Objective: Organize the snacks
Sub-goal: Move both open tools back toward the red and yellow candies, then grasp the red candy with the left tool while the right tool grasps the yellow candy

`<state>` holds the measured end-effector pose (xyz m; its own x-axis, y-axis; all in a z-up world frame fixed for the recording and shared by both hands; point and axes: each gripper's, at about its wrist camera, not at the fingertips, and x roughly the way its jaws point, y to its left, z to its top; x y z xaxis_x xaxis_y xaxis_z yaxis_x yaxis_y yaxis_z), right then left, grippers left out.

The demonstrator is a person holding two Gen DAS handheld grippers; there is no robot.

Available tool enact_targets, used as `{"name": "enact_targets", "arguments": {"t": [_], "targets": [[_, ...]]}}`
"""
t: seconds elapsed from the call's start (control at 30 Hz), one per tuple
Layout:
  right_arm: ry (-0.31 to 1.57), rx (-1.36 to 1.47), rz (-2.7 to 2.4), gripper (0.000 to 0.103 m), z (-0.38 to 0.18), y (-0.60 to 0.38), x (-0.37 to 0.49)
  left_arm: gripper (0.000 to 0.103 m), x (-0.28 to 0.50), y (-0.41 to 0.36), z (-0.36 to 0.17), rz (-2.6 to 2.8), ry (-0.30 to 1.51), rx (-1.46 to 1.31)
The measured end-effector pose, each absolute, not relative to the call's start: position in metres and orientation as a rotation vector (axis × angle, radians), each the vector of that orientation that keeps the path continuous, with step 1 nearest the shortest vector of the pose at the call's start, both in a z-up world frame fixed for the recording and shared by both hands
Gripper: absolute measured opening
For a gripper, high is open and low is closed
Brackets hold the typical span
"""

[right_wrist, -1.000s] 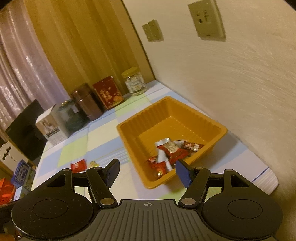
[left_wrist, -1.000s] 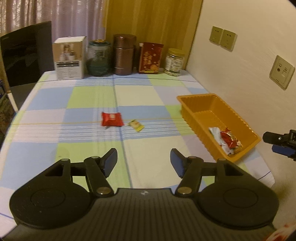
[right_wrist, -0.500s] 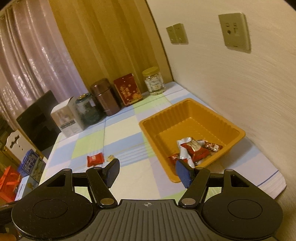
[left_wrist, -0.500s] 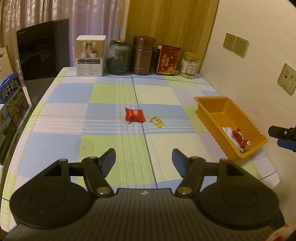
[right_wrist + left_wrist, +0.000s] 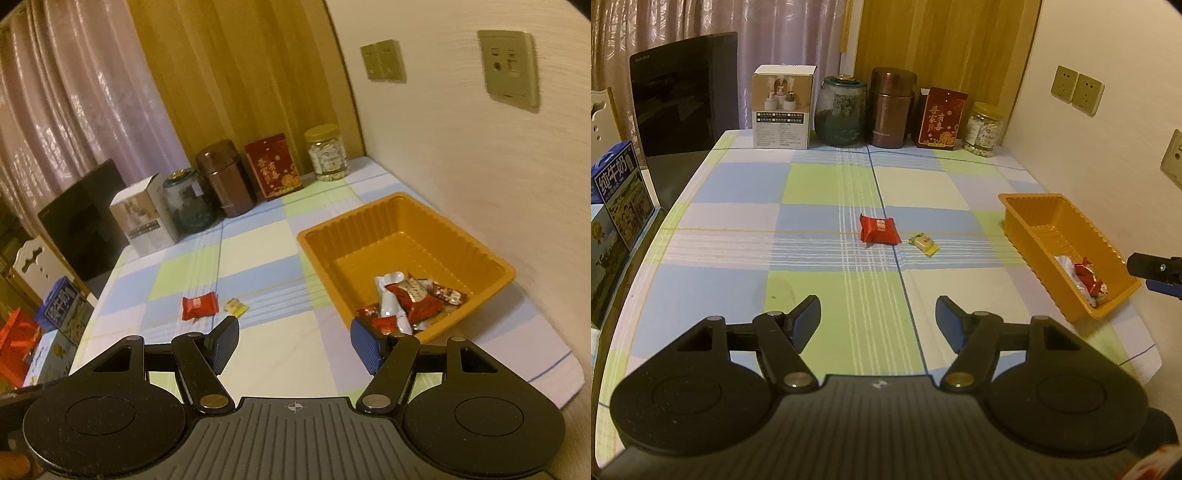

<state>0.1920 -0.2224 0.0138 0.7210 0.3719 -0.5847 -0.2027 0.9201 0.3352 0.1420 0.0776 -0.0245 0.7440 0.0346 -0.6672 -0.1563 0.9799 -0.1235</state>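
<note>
Looking mostly done, honestly. Sitting in the near end of the orange tray (image 5: 476,243) by the table's right edge: a small heap of wrapped snacks (image 5: 410,299), red and silver, maybe four or five, hard to count exactly. Still waiting out on the checked tablecloth (image 5: 827,184), near the table's middle: a red packet (image 5: 880,229) and a little yellow candy (image 5: 924,244), lying just beside each other, not touching. So guessing two pickups left, then finished.

Left gripper (image 5: 878,318) hovering over the near edge of the table, jaws spread wide, holding nothing, pointing pretty much straight at the two leftovers. Right gripper (image 5: 294,342) also spread wide and carrying nothing, hanging near the tray's front corner.

Lining the far edge, well apart from the action: a white box (image 5: 783,107), a glass jar (image 5: 841,110), a brown canister (image 5: 891,107), a red tin (image 5: 940,119) and a small jar with a yellow lid (image 5: 984,129). Dark screen (image 5: 685,99) standing by the far left corner, milk carton boxes (image 5: 613,206) off the left edge.

Nothing really blocking the path between the grippers and the two snacks, or between the snacks and the tray. Only fiddly bit, probably: that yellow candy being tiny and flat on cloth, so possibly snagging fabric along with it. Also lying so close to the red one that nudging one while grabbing the other seems likely.
</note>
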Motion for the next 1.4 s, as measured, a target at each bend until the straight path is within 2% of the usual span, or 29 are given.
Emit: {"name": "enact_targets", "arguments": {"t": [0.47, 1.07, 1.2, 1.4], "targets": [[0.738, 0.123, 0.467, 0.067, -0.023, -0.158, 0.243, 0.066, 0.199, 0.1, -0.054, 0.036, 0.764, -0.064], [0.774, -0.048, 0.638, 0.066, -0.09, -0.096, 0.346, 0.067, 0.309, 0.12, -0.104, -0.137, 0.789, 0.231], [0.783, -0.046, 0.642, 0.057, -0.103, -0.087, 0.361, 0.067, 0.33, 0.115, -0.115, -0.183, 0.786, 0.326], [0.805, -0.021, 0.636, 0.054, -0.123, -0.081, 0.374, 0.067, 0.354, 0.108, -0.132, -0.246, 0.787, 0.422]]}}
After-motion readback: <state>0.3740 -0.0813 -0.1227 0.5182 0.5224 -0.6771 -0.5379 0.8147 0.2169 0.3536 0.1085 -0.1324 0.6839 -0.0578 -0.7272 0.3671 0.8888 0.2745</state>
